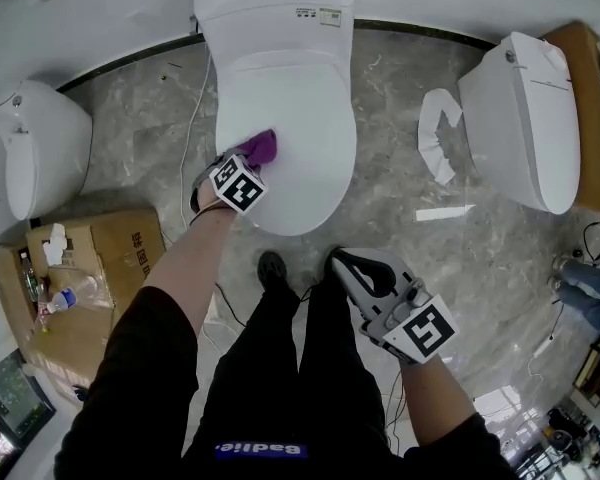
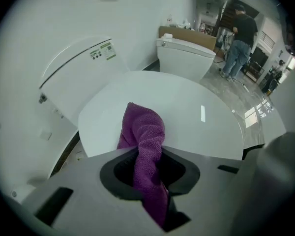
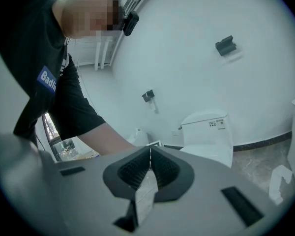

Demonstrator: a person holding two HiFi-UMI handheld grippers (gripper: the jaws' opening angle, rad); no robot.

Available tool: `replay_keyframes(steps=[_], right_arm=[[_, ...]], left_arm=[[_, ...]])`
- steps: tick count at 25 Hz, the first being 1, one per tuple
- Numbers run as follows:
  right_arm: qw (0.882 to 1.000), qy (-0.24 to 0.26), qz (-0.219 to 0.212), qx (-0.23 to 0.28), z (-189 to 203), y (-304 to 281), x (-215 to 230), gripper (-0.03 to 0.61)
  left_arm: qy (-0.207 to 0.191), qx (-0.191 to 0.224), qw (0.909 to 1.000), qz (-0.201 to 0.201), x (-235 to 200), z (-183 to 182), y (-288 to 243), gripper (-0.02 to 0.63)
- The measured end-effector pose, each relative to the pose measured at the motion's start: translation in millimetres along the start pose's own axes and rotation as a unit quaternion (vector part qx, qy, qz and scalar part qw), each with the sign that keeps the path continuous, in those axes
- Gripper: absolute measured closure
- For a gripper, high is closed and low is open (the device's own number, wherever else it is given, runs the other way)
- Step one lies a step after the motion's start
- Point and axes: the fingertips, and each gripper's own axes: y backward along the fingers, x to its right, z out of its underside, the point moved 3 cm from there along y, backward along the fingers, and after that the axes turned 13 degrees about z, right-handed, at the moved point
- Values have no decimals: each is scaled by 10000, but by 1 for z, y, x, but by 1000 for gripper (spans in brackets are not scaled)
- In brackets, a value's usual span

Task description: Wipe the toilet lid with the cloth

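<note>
Closest to us is our right gripper (image 1: 338,261) (image 3: 150,156), held low beside our right leg over the grey marble floor (image 1: 400,203), just off the front edge of the toilet lid (image 1: 295,108) (image 2: 196,109) and not touching it. Its jaws are pressed together, with nothing between them. Its marker cube (image 1: 427,330) faces up at us.

Our left gripper (image 1: 252,161) (image 2: 148,163) reaches forward to the lid's left edge, toward the front. Its jaws are clamped on the purple cloth (image 1: 262,146) (image 2: 143,127). The cloth bunches up ahead of the jaws and its free end rests on the white lid just inside that left edge. In the left gripper view a strip of it also hangs back through the jaws toward the camera. The lid itself is down and closed, and the cistern (image 1: 275,8) (image 2: 81,70) stands at its back edge against the wall.

We see a black shoe (image 1: 272,269) on the floor at the lid's front edge. To the right of the lid, well apart from it, stands a second toilet (image 1: 520,128), with a loose white toilet seat (image 1: 437,138) on the floor beside it. On the left is a third toilet (image 1: 40,148), and nearer to us a cardboard box (image 1: 115,253) with a plastic bottle (image 1: 65,298) lying on top. The left gripper view shows a person (image 2: 238,38) standing far off at the room's end.
</note>
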Motion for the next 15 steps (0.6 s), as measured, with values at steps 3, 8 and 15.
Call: replay_keyframes(steps=[3, 8, 15], right_arm=[[10000, 73, -45, 28, -5, -14, -23, 549], [9999, -20, -117, 100, -9, -2, -40, 549], [9999, -55, -153, 50, 13, 54, -20, 549]], left_arm=[[299, 66, 9995, -23, -9, 36, 10, 534], [615, 101, 9980, -76, 3, 45, 9, 534], [241, 79, 9997, -4, 68, -10, -20, 534]])
